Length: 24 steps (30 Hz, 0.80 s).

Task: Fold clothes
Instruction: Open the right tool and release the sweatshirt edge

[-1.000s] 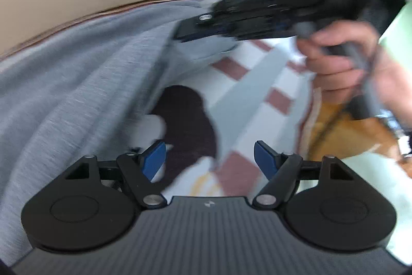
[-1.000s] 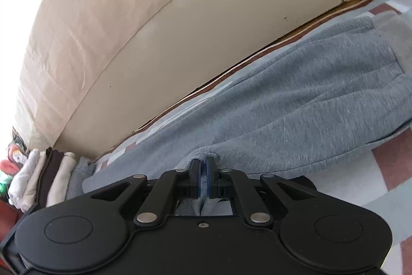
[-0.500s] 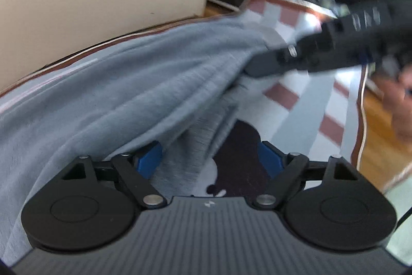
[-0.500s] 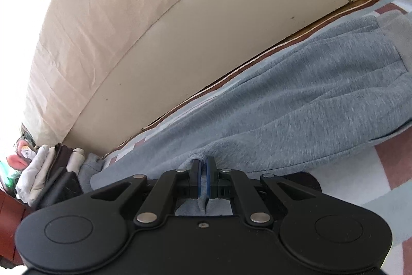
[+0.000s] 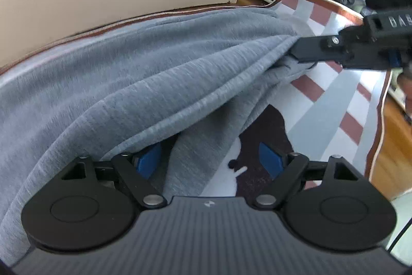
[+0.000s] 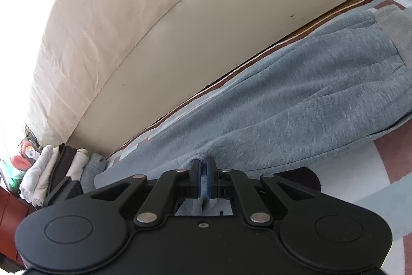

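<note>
- Grey sweatpants: heathered fleece knit, soft ribbing visible in the weave, lying long across a patterned rug from lower left to upper right of the left wrist frame.
- Near edge of the fabric is lifted and bunched into 3 or so long folds that run toward the upper right.
- Right gripper: blue pads together, clamped on a pinch of the grey cloth at lower centre of its own frame; the cloth puckers upward around the pads.
- Same gripper shows at right of the left wrist frame, black fingers biting the gathered folds.
- Left gripper: blue pads apart; a hanging fold of the pants sits between them, against the left pad, right pad clear of it.
- A paler cuff band lies at upper right of the right wrist frame.
- Cream sofa base runs behind the rug; folded clothes stack at far left.
</note>
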Motion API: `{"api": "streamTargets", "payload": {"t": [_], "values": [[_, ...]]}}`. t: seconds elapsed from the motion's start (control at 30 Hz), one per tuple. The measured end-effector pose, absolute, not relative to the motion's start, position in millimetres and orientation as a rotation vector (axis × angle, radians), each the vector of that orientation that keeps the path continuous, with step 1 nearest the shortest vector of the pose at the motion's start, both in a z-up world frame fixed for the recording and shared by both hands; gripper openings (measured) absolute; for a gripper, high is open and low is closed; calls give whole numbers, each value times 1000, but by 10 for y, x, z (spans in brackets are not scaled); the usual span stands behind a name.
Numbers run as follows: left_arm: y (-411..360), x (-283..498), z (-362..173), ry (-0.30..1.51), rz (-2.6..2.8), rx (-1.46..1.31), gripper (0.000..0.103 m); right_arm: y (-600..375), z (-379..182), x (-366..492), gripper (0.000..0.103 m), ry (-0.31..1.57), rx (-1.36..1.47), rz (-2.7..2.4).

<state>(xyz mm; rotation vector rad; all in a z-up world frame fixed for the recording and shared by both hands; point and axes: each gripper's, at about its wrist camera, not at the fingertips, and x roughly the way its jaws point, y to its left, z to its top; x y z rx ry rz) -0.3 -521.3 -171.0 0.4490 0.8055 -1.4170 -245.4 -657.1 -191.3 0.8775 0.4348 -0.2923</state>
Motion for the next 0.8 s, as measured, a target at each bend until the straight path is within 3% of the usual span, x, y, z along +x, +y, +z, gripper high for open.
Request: {"api": "streamTargets", "payload": {"t": [0.27, 0.33, 0.37, 0.4, 0.6, 0.63, 0.73, 0.8], "values": [[-5337, -259, -1735, 669, -1577, 422, 79, -6573, -1922, -2554, 4, 402, 897, -276], [-5314, -352, -1699, 607, -1643, 412, 37, -6564, -1927, -2590, 4, 408, 892, -279], [-5303, -406, -1692, 597, -1667, 434, 26, -6548, -1937, -2609, 4, 429, 882, -289], [-5281, -460, -1707, 597, -1684, 459, 24, -6532, -1947, -2627, 4, 451, 873, -299], [-5148, -730, -1979, 623, -1682, 626, 24, -6242, -2050, -2577, 5, 683, 661, -330], [-5130, -749, -2004, 640, -1686, 639, 28, -6182, -2082, -2561, 7, 721, 623, -306], [-5132, -737, -1967, 658, -1672, 602, 42, -6245, -2124, -2738, 15, 678, 715, -276], [-5137, -725, -1935, 666, -1660, 573, 47, -6448, -2132, -2994, 38, 565, 842, -350]]}}
